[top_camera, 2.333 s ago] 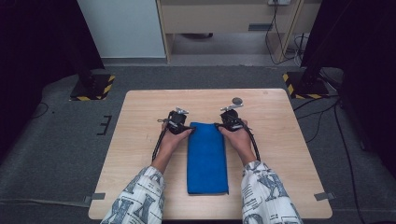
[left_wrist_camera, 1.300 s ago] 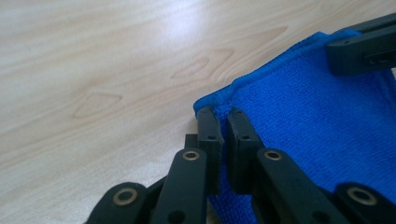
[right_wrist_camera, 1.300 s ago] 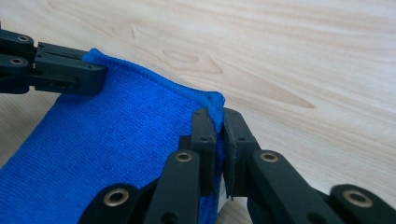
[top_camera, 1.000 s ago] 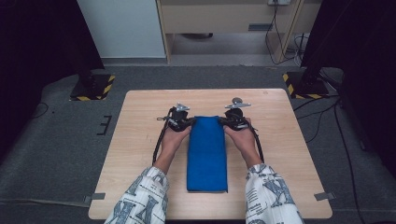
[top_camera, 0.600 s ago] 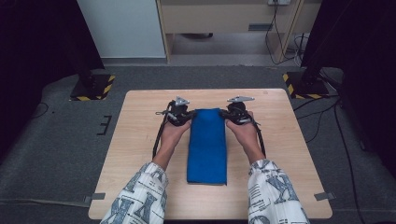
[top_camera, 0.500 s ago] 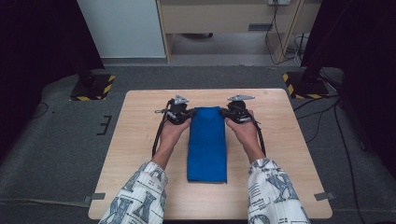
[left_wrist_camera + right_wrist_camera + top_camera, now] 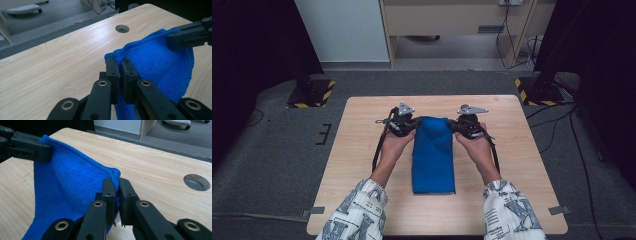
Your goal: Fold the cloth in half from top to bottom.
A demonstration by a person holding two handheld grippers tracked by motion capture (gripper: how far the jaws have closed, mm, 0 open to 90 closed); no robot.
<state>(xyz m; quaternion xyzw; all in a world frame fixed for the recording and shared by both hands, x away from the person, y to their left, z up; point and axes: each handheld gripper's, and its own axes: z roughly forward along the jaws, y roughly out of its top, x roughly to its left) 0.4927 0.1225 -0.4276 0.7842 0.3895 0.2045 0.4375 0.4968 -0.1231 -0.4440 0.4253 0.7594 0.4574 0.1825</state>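
A blue towel lies lengthwise on the wooden table, its far end lifted off the surface. My left gripper is shut on the towel's far left corner. My right gripper is shut on the far right corner. The cloth hangs between the two grippers and sags toward the table. In the right gripper view the towel drapes down to the left, with the other gripper's jaws pinching its far corner. The near end of the towel rests flat.
A round cable hole sits in the tabletop near the far right edge, also seen as a hole in the left gripper view. Yellow-black striped stand bases flank the table on the grey floor. A cabinet stands behind.
Both grippers have risen and moved toward the far edge, lifting the towel's far end off the table. The towel's far end now sits farther back than before.
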